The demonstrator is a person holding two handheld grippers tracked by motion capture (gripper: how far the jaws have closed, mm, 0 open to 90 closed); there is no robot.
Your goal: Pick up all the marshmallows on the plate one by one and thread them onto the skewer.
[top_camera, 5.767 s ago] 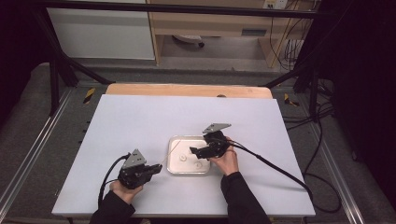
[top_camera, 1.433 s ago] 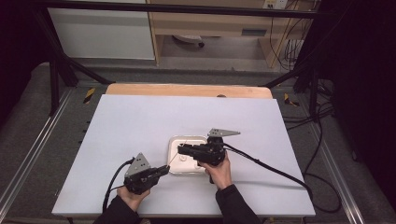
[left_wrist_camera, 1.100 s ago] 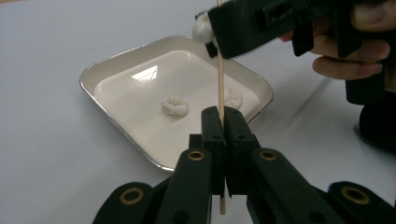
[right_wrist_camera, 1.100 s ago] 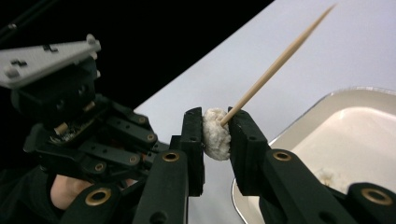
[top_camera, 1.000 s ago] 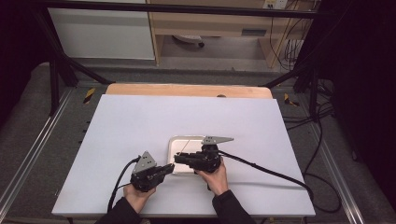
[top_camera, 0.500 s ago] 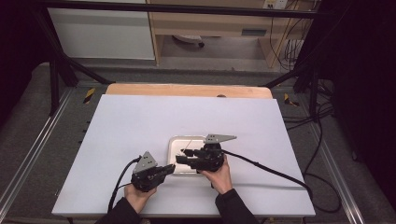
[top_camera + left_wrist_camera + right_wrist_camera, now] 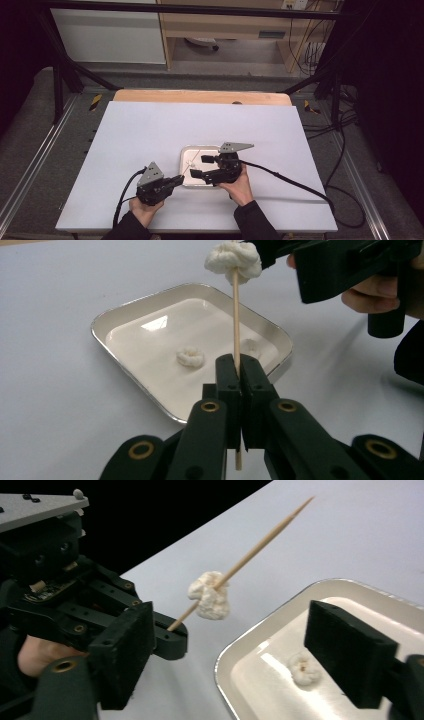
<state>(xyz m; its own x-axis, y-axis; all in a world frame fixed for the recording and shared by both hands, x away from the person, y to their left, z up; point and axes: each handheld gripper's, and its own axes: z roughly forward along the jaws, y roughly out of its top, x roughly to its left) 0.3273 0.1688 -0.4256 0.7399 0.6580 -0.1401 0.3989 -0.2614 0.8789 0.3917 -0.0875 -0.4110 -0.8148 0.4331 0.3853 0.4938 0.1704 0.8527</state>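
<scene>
Skewer [image 7: 236, 320], a thin wooden stick, is clamped between the closed jaws of the left gripper [image 7: 235, 390] and is held upright in the left gripper view, with its lower end showing below the jaws. A white, lumpy dough piece [image 7: 234, 260] is threaded onto the stick, partway along it, with the pointed tip [image 7: 307, 500] left bare beyond it in the right gripper view. The stick is held in the air just beside the near left edge of a shallow metal tray [image 7: 107, 320], which is set on a white table [image 7: 150, 130]. Two more white pieces [image 7: 190, 357] are seen lying apart on the tray floor; one of them [image 7: 305, 669] is seen in the right gripper view.

The right gripper [image 7: 235, 650] is held over the tray, close to the threaded piece. Its jaws have just been opening and are spread wide, with the piece on the stick seen between them but not pressed by either pad. In the high view, both grippers [image 7: 172, 182] [image 7: 200, 167] are seen near the front of the table, at the tray's near left corner.
</scene>
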